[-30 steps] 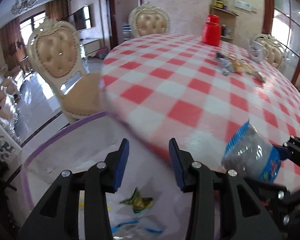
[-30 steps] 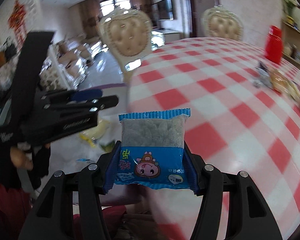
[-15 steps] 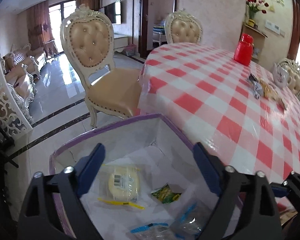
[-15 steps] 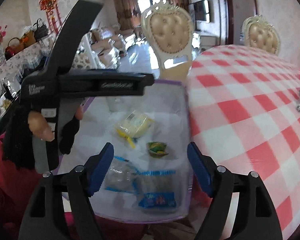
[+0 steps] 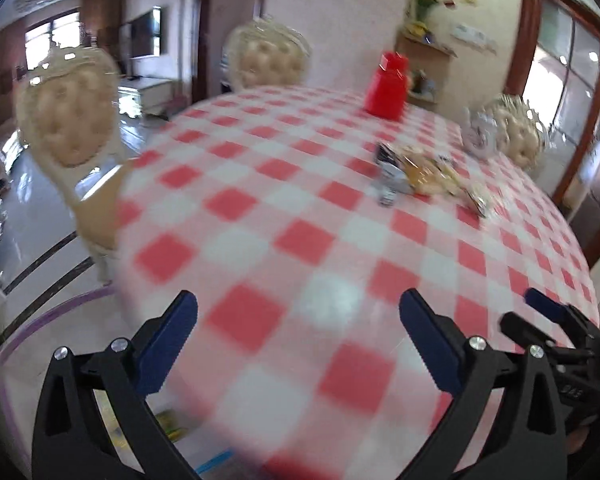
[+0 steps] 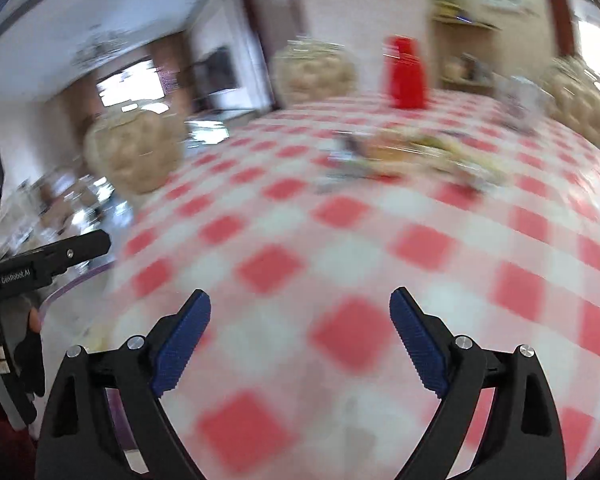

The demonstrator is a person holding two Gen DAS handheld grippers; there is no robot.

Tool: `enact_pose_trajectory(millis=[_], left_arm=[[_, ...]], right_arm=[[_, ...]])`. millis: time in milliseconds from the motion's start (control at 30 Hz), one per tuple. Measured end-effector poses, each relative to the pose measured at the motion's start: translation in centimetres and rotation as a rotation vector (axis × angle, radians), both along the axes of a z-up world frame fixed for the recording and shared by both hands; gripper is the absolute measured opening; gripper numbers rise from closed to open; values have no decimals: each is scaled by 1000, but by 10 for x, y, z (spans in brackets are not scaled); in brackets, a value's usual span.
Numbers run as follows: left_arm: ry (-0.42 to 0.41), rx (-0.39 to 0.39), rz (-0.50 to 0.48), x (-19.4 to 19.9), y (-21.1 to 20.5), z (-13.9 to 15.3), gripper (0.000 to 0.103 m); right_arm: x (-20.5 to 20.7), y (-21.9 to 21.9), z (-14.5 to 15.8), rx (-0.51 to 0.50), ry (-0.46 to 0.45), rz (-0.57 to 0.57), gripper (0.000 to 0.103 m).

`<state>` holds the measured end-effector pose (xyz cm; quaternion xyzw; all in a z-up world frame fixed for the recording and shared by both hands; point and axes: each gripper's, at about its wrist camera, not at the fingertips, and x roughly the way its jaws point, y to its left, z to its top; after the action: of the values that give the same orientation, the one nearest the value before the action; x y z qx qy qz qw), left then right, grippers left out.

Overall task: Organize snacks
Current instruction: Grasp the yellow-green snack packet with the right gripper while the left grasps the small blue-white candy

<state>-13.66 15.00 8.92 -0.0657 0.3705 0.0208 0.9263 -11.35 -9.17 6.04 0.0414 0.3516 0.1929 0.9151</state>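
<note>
Hovering over the near edge of the tabletop [image 5: 300, 240], both grippers, angled down and forward. Left gripper [image 5: 298, 344]: jaws wide and opening to the limit, nothing between them. Right gripper [image 6: 300, 340]: same, jaws spreading to full width, empty. Probably spread this wide to be ready for the next packet.

Remaining snacks [image 5: 424, 176] heaped in 1 loose pile far across the red-and-white check cloth, well apart from both grippers; wrappers silver, dark and gold, too blurred to count. Below the table edge at lower left, a bin [image 5: 48, 316] with a purple rim, set low beside the table, likely so packets can be dropped straight in; a yellow-green packet [image 5: 172, 430] and a strip of blue visible inside it. Judged from that: some snacks already stowed, the pile not yet cleared, a reach across the cloth called for next.

Beyond the pile, a red jar [image 5: 388, 84] and a white patterned cup [image 5: 480, 136], both upright near the far edge. Around the table, 3 cream tufted chairs with carved frames, nearest one [image 5: 68, 120] at left. Glossy tiled floor with dark inlay lines, a wall TV, bright windows, a shelf with flowers at the back. Heavy motion blur in both views, worse in the right wrist one.
</note>
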Motion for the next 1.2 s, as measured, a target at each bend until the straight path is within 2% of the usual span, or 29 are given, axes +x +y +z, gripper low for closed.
enact_pose_trajectory(millis=[100, 167, 333, 400, 467, 567, 633, 767, 867, 967, 1033, 1100, 1133, 1167, 1200], left_arm=[[48, -9, -61, 57, -42, -16, 101], [60, 9, -70, 95, -65, -29, 101], [43, 112, -115, 173, -108, -54, 101], [53, 98, -127, 193, -112, -60, 101], [68, 52, -106, 211, -111, -67, 101], [85, -23, -78, 229, -104, -70, 101], [76, -41, -57, 233, -99, -71, 101], [81, -89, -76, 234, -93, -74, 101], [88, -98, -92, 236, -93, -75, 101], [107, -85, -109, 238, -97, -77, 101], [118, -74, -116, 241, -99, -79, 101], [126, -46, -122, 245, -101, -80, 101], [129, -31, -131, 246, -103, -80, 101], [129, -25, -142, 246, -105, -80, 99], [127, -14, -155, 247, -106, -80, 93]], right_arm=[[21, -45, -10, -12, 43, -135, 88], [38, -74, -18, 21, 76, -175, 88], [91, -125, -33, 39, 117, -231, 88], [115, -133, -39, 28, 148, -217, 88], [146, -132, -43, -29, 159, -205, 88], [188, -132, -49, -47, 195, -191, 88], [213, -128, -55, -43, 220, -185, 88], [254, -109, -53, -83, 180, -159, 88], [282, -97, -54, -166, 152, -133, 88], [302, -94, -57, -185, 171, -86, 88], [305, -98, -62, -173, 203, -60, 81], [300, -100, -61, -199, 194, -62, 57], [297, -101, -61, -212, 190, -66, 55], [292, -103, -61, -214, 185, -70, 46], [287, -104, -60, -201, 182, -76, 43]])
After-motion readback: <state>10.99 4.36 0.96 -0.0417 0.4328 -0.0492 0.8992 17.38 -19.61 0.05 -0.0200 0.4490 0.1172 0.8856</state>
